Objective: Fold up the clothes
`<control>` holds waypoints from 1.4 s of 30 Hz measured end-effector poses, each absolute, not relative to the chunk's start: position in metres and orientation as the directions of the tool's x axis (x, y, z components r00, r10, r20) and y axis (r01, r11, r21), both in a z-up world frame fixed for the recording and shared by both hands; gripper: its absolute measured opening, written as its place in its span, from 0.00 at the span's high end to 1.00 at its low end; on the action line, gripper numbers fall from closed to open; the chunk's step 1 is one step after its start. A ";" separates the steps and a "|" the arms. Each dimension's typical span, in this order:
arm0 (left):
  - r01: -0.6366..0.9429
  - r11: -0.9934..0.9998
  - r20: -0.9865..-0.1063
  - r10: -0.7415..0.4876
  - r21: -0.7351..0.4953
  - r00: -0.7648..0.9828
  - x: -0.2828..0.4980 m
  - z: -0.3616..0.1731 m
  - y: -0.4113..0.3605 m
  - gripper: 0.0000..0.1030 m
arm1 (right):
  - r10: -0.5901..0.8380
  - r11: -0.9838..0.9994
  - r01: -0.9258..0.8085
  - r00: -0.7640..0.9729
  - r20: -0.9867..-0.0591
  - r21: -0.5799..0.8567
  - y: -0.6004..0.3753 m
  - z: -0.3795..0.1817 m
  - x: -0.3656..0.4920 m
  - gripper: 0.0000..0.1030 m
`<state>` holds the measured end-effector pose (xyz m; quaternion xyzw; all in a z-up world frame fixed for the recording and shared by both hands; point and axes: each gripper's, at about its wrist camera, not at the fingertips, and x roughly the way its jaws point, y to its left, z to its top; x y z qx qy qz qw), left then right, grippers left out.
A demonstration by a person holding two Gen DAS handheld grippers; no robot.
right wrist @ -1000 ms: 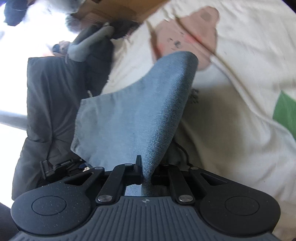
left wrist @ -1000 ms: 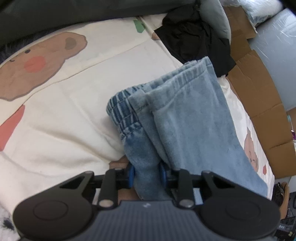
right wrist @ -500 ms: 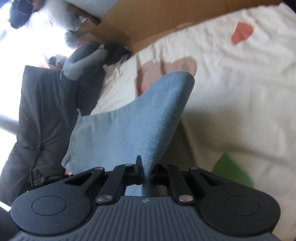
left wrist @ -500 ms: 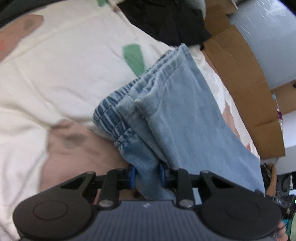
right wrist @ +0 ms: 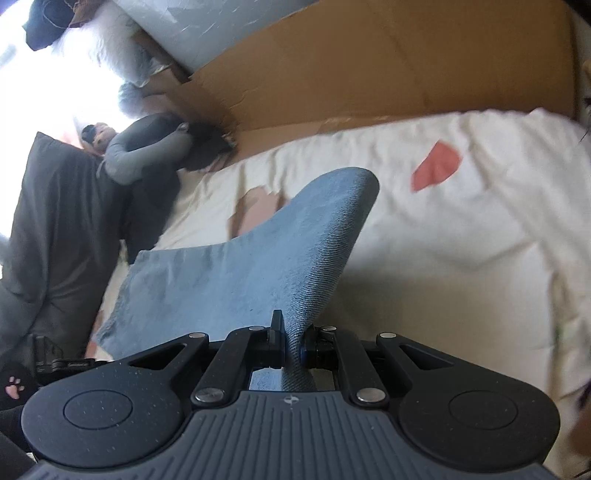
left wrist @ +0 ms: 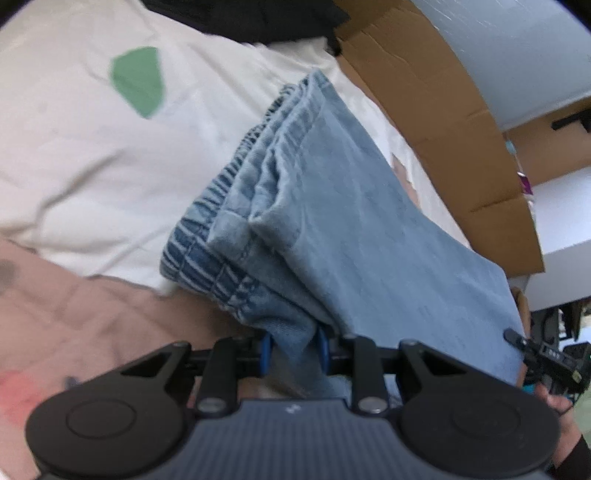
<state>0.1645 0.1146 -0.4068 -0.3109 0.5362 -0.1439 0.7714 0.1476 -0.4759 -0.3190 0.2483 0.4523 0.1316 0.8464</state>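
Light blue jeans (left wrist: pixel 354 221) hang in the air over a cream bedsheet (left wrist: pixel 74 147) printed with coloured shapes. My left gripper (left wrist: pixel 293 350) is shut on the bunched elastic-waist end of the jeans, its blue pads pressing thick cloth. In the right wrist view the far end of the jeans (right wrist: pixel 258 266) rises in a fold from my right gripper (right wrist: pixel 291 350), which is shut tight on a thin layer of denim. At the right edge of the left wrist view the right gripper (left wrist: pixel 543 354) shows small, held by a hand.
A flattened cardboard sheet (right wrist: pixel 369 66) runs along the far side of the bed (right wrist: pixel 461 240). Dark and grey clothes (right wrist: pixel 74 206) are piled at one end of the bed. A black garment (left wrist: pixel 240 18) lies beyond the jeans in the left wrist view.
Both grippers have carried the jeans sideways over the sheet. The bear print slid away, the green patch and cardboard came closer, and both views rolled. Neither grip on the denim has changed.
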 end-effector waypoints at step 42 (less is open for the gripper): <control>0.225 0.925 -0.925 -0.346 -0.308 0.159 0.223 -0.344 0.047 0.81 | 0.526 0.594 0.336 0.525 -0.669 0.731 -0.553 -0.423 0.028 0.70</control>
